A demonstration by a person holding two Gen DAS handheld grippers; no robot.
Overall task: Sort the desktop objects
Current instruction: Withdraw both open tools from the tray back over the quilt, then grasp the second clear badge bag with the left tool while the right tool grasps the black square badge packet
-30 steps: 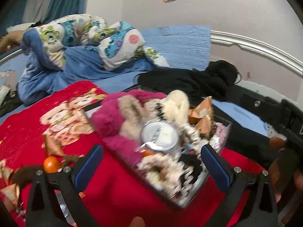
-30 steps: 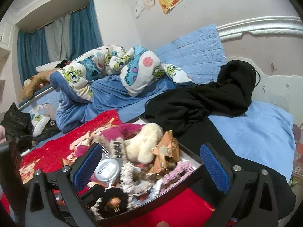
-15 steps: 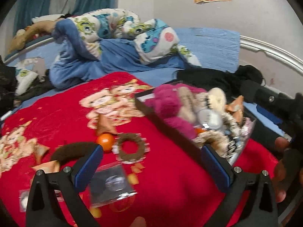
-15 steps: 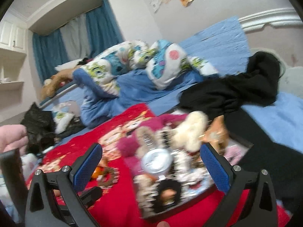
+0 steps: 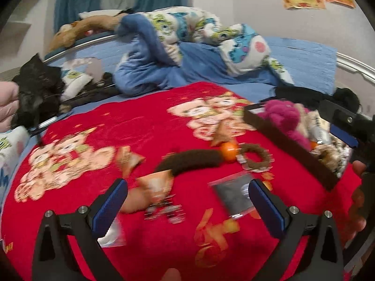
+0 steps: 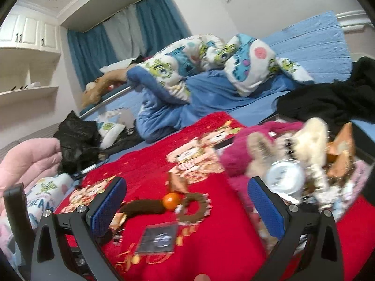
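Loose items lie on a red bear-print cloth (image 5: 145, 126): a dark brown curved band (image 5: 189, 161), an orange ball (image 5: 228, 149), a brown ring scrunchie (image 5: 255, 158), a clear bag with a dark piece (image 5: 234, 194) and orange wrapped packets (image 5: 130, 158). My left gripper (image 5: 187, 201) hangs open over them, holding nothing. At the right a dark tray (image 5: 288, 149) is heaped with a pink plush (image 5: 283, 119) and other small things. My right gripper (image 6: 187, 201) is open and empty, with the orange ball (image 6: 171, 200), ring scrunchie (image 6: 193, 207) and clear bag (image 6: 159, 237) between its fingers; a round tin (image 6: 284, 175) sits by its right finger.
Behind the cloth are a bunched blue cartoon quilt (image 5: 187, 37) and black clothing (image 6: 328, 100). A black bag (image 6: 75, 138) and pink bedding (image 6: 28, 161) lie at the left. Another clear bag (image 5: 112, 234) sits under my left finger. A hand (image 5: 358, 201) shows at the right edge.
Both views have swung left, off the heaped tray and onto the loose items on the red cloth. The tray now sits at the right edge. Both grippers stay open.
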